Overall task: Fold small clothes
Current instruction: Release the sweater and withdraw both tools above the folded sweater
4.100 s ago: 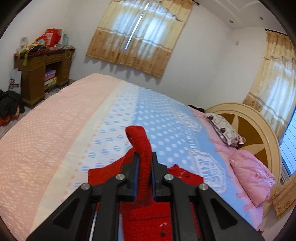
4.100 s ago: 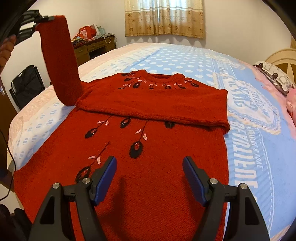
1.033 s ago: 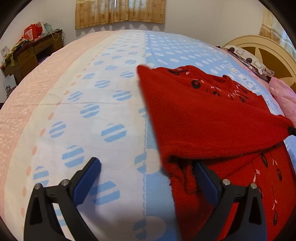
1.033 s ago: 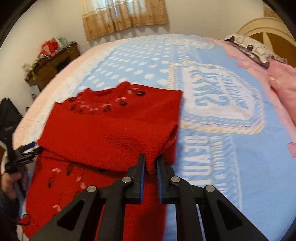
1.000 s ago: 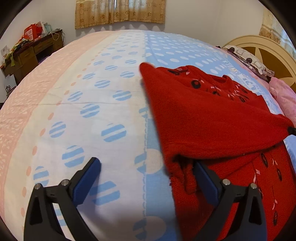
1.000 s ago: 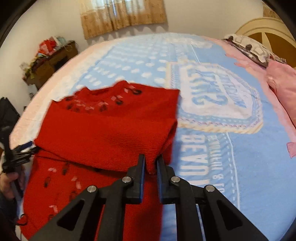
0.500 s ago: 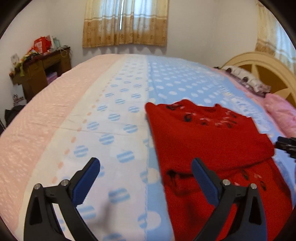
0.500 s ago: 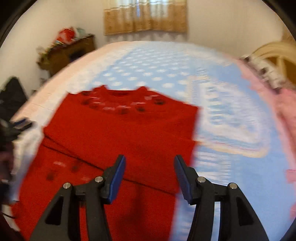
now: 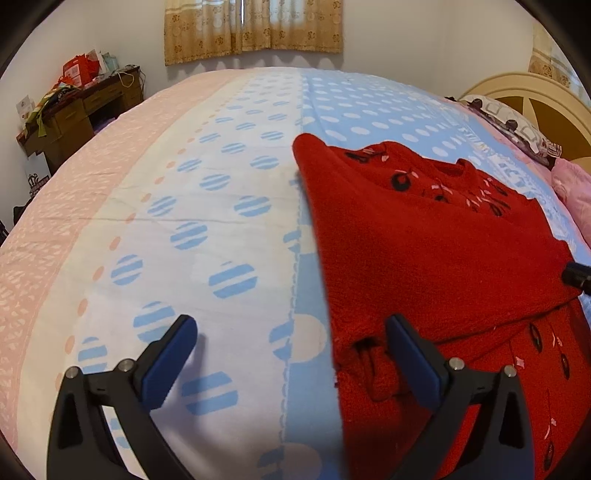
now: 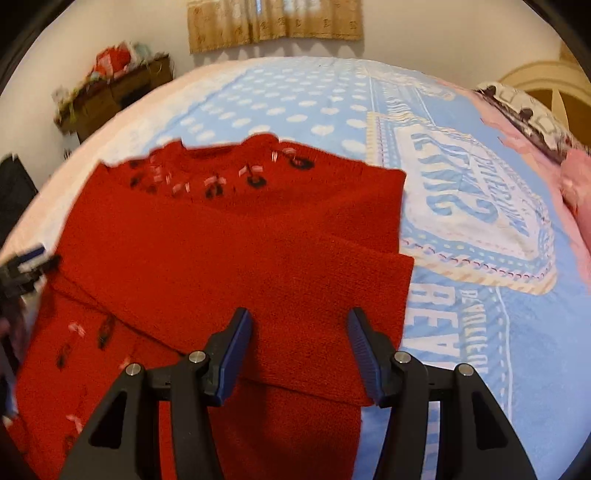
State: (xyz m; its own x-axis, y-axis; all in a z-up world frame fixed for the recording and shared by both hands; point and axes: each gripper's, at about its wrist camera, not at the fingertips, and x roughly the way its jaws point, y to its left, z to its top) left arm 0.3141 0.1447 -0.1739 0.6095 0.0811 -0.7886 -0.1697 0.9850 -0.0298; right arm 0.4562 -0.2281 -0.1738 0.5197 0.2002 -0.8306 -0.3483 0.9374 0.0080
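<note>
A red knit sweater (image 9: 424,258) with black and pink flowers lies flat on the bed (image 9: 221,184), both sleeves folded across its chest. My left gripper (image 9: 291,354) is open just above the sheet; its right finger (image 9: 413,354) is over the sweater's left edge, where a sleeve fold bunches. Over the sweater (image 10: 240,251), my right gripper (image 10: 300,354) stands open above the folded sleeve end, and nothing is pinched between its pads. The left gripper (image 10: 22,266) shows at the far left edge of the right wrist view.
The blue, white and pink bedspread (image 10: 480,332) spreads wide around the sweater. Pillows (image 9: 513,125) and a cream headboard (image 9: 535,96) lie at the right. A cluttered wooden desk (image 9: 74,110) stands by the far left wall, under a curtained window (image 9: 255,29).
My right gripper has let go of the sleeve's edge and opened; the sleeve now lies flat across the sweater. The left gripper stayed open, drew back briefly and came close to the bed again.
</note>
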